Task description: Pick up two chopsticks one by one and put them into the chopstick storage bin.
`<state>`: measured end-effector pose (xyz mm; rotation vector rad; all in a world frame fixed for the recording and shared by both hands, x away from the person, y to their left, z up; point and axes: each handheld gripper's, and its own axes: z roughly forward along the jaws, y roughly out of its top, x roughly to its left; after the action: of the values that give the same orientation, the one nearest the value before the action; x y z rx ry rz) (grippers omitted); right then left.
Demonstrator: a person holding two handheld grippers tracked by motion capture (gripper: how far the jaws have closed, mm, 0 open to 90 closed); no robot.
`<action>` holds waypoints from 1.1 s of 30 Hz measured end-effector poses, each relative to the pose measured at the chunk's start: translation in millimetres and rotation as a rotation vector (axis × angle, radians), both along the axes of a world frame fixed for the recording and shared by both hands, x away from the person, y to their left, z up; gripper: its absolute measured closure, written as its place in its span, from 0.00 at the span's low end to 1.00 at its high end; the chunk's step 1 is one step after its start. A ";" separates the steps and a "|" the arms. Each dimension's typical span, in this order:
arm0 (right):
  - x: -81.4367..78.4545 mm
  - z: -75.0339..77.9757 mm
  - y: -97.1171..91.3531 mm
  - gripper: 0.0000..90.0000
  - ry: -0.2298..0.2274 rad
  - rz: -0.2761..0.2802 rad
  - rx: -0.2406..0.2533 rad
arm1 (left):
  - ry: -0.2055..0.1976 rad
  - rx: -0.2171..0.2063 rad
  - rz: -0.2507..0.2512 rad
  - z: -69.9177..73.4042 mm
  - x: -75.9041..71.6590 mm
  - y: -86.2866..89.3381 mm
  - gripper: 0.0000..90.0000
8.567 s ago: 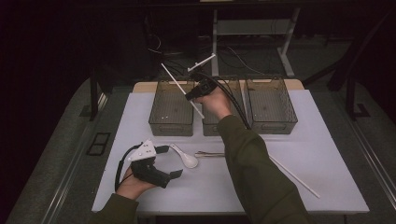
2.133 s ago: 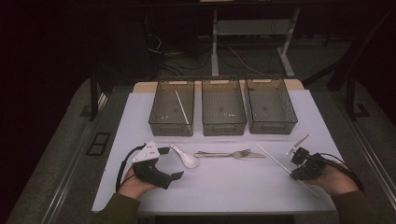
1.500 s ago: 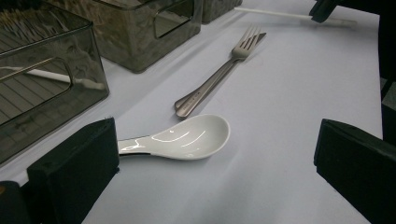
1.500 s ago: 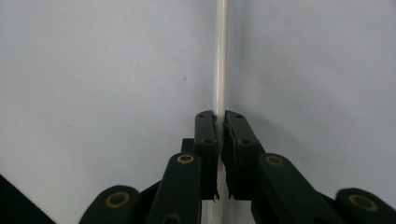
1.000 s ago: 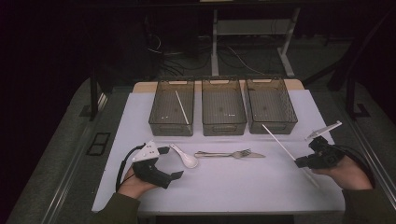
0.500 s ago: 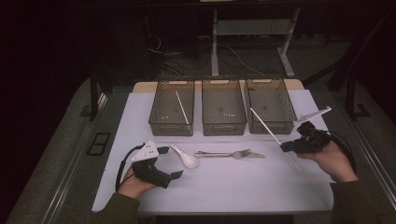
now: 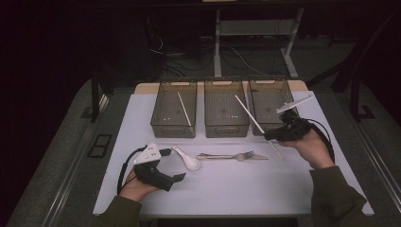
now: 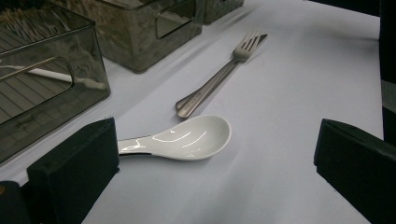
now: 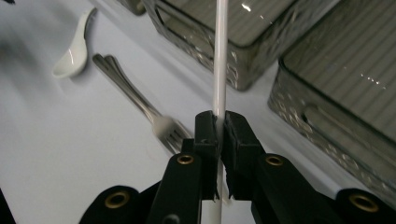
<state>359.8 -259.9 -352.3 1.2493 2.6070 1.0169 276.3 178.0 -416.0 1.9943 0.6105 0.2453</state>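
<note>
My right gripper [image 7: 270,135] [image 9: 218,122] is shut on a long white stick [image 7: 249,114] [image 9: 220,51]. I hold it above the table in front of the right bin [image 7: 272,89], and the stick slants up and left over the middle bin [image 7: 226,126]. Another white stick [image 7: 185,108] lies in the left bin [image 7: 173,128]. My left gripper [image 7: 174,164] [image 8: 215,154] rests open on the table. Its jaws stand on either side of a white ceramic spoon [image 7: 187,158] [image 8: 184,138]. Metal forks [image 7: 232,156] [image 8: 218,80] [image 9: 140,109] lie in the table's middle.
Three see-through bins stand in a row at the back of the white table [image 7: 236,184]. A cable [image 7: 326,139] trails from the right gripper. Dark floor and table legs lie beyond the far edge.
My right hand has carried the white stick up and to the left, from the table's right edge toward the bins. The left gripper has stayed where it was.
</note>
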 end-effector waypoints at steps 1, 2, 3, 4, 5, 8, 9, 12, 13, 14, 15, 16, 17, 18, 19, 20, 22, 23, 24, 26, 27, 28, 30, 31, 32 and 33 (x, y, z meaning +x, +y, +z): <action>4.4 3.0 7.4 0.93 -0.006 0.000 0.005 | 0.002 -0.004 0.002 0.5 -0.2 0.6 0.00; 6.7 4.4 11.2 0.93 -0.010 0.001 0.007 | 0.002 -0.004 0.002 0.5 -0.2 0.6 0.00; 8.8 5.9 15.3 0.93 -0.011 0.004 0.009 | 0.000 -0.012 0.004 0.5 -0.2 0.8 0.00; 8.8 5.9 15.3 0.93 -0.011 0.004 0.009 | 0.000 -0.012 0.004 0.5 -0.2 0.8 0.00; 13.3 8.3 23.9 0.93 -0.018 0.007 0.010 | 0.001 -0.014 0.001 0.6 -0.1 1.0 0.00; 18.0 10.8 32.8 0.93 -0.021 0.015 0.010 | -0.001 -0.014 0.000 0.8 -0.1 0.9 0.00; 20.6 11.8 37.2 0.93 -0.023 0.016 0.008 | -0.001 -0.014 0.000 0.8 -0.2 0.8 0.00; 28.3 14.7 50.7 0.93 -0.026 0.019 0.008 | -0.001 -0.014 0.001 0.9 -0.1 1.1 0.00; 30.9 15.4 55.1 0.93 -0.027 0.021 0.006 | 0.001 -0.012 0.000 1.1 -0.1 1.4 0.00; 36.6 16.7 64.5 0.93 -0.023 0.031 0.006 | -0.001 -0.013 0.000 1.1 -0.1 1.5 0.00; 36.6 16.7 64.5 0.93 -0.023 0.031 0.006 | -0.001 -0.013 0.000 1.2 -0.2 1.6 0.00; 40.5 17.8 71.4 0.93 -0.022 0.033 0.004 | -0.001 -0.013 0.000 1.4 -0.2 1.8 0.00; 42.6 18.3 75.2 0.93 -0.023 0.031 0.005 | -0.001 -0.014 0.002 1.4 -0.3 1.8 0.00; 44.7 18.9 78.8 0.93 -0.022 0.032 0.010 | -0.001 -0.017 0.002 1.6 -0.2 2.1 0.00; 44.7 18.9 78.8 0.93 -0.022 0.032 0.010 | -0.001 -0.017 0.002 1.6 -0.2 2.1 0.00; 48.9 20.2 85.7 0.93 -0.022 0.031 0.013 | -0.001 -0.021 0.003 1.6 -0.3 2.0 0.00; 53.4 21.2 92.5 0.93 -0.023 0.028 0.019 | 0.001 -0.021 0.002 1.7 -0.2 2.2 0.00; 53.4 21.2 92.5 0.93 -0.023 0.028 0.019 | 0.001 -0.023 0.001 1.6 -0.3 2.1 0.00; 55.8 21.8 96.2 0.93 -0.023 0.027 0.023 | 0.001 -0.023 0.000 1.8 -0.3 2.0 0.00; 63.0 24.7 108.4 0.93 -0.023 0.026 0.026 | 0.001 -0.024 0.000 1.8 -0.3 1.9 0.00; 65.3 25.8 113.0 0.93 -0.026 0.025 0.023 | -0.002 -0.022 0.001 1.9 -0.1 2.0 0.00; 65.3 25.8 113.0 0.93 -0.026 0.025 0.023 | -0.002 -0.021 0.001 1.9 -0.1 2.0 0.00; 71.4 29.6 127.0 0.93 -0.032 0.028 0.019 | -0.003 -0.021 0.002 2.0 -0.2 2.1 0.00; 71.4 29.6 127.0 0.93 -0.032 0.028 0.019 | -0.003 -0.023 0.003 2.0 -0.4 2.1 0.00; 75.0 31.7 136.1 0.93 -0.037 0.027 0.014 | -0.001 -0.025 0.004 2.2 -0.6 2.1 0.00; 77.1 32.2 140.8 0.93 -0.038 0.028 0.015 | -0.007 -0.022 0.003 2.4 -0.3 2.4 0.00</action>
<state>436.9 -119.2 -320.1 1.1872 2.6001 1.0557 276.0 180.3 -413.7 1.9708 0.6091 0.2463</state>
